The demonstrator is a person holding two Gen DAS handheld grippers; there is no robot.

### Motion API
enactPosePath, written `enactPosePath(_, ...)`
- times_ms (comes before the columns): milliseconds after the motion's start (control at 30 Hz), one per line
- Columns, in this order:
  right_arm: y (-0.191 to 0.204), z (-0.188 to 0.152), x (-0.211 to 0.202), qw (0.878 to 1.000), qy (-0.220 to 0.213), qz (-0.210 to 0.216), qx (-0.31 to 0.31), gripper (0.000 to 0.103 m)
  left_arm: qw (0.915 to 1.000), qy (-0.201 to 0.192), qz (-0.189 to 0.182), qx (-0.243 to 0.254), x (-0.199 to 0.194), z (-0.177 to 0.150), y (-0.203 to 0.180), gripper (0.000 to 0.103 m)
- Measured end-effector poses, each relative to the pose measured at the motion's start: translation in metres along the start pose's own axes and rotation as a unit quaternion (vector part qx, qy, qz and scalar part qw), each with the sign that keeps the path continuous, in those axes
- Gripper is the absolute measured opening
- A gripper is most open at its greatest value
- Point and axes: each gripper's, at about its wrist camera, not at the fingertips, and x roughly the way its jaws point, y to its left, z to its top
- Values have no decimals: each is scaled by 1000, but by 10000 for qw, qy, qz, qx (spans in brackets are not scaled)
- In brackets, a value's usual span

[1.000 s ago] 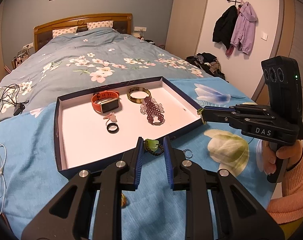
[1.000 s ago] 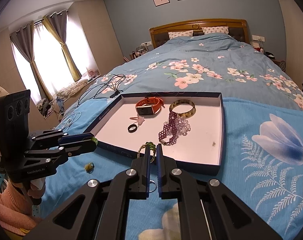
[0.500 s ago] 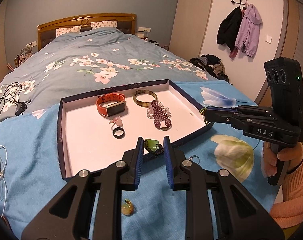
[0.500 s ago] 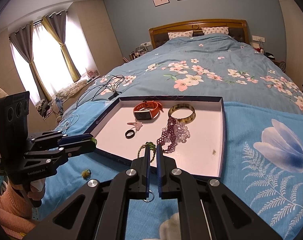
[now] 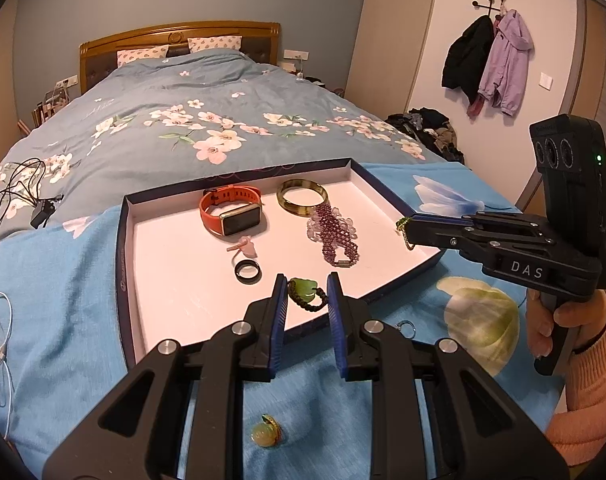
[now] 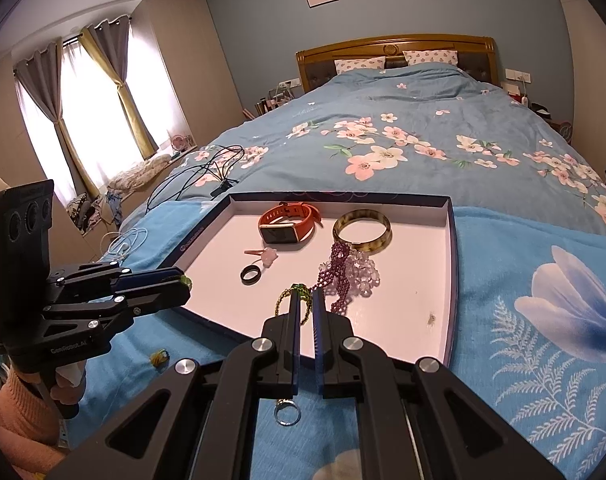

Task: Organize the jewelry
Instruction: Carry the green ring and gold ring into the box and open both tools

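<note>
A: Left tongs (image 5: 306, 292)?
B: Clamped on a jade-pendant bracelet (image 5: 305, 291), held over the near edge of the tray (image 5: 123, 248).
A: Right tongs (image 6: 306, 300)?
B: Nearly closed, pinching a gold chain bracelet (image 6: 283, 297) over the tray's near wall.
A: Beyond the tips?
B: Black ring (image 5: 247, 271), pink charm (image 5: 245, 245), orange watch (image 5: 231, 216), bangle (image 5: 301, 197), purple beaded bracelet (image 5: 335, 234).
A: Outside the tray?
B: Yellow-green ring (image 5: 266, 435) under the left tongs; silver ring (image 6: 287, 415) under the right.
</note>
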Motion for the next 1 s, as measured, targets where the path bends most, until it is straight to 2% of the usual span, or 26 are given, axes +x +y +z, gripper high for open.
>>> enactPosePath(1000,-5,11,36,9992,320,-231,-63,5,9995,263,175,-49,36,10,9,20)
